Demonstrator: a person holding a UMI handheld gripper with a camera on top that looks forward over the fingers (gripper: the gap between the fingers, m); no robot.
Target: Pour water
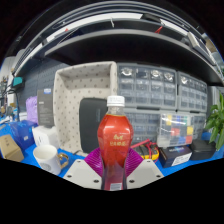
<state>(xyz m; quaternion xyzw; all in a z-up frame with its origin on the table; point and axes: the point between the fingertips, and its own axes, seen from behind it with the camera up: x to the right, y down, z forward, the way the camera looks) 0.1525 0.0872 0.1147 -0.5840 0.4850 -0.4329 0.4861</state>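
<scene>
1. My tongs (112, 172) are closed on a bottle (115, 137); both purple pads (96, 160) press against its lower body, one on each side.
2. The bottle stands upright between the fingers. It has a white cap (116, 101), a clear neck, and red contents or a red wrap over most of its body, with a small white mark on the front. I cannot read the mark.
3. I cannot tell whether the bottle's base rests on the table or is lifted off it; the fingers hide its bottom.
4. Below and around the fingers lies a blue table (70, 160), cluttered on both sides.
5. Left of the bottle, near the table's left edge, sits a white cup (46, 155). It is apart from the bottle, not touching it.
6. Further left are small boxes and blue items, too small to name.
7. Behind the bottle stands a beige pegboard panel (85, 85), upright, with rows of holes.
8. Right of the panel, a grey cabinet of small drawers (160, 95) fills the background.
9. Right of the bottle, a clear plastic bin (175, 128) holds coloured bits, red and yellow among them.
10. At the far right edge of the table, green leaves of a plant (215, 120) show.
11. Overhead runs a dark shelf (110, 35) with pale bars.
</scene>
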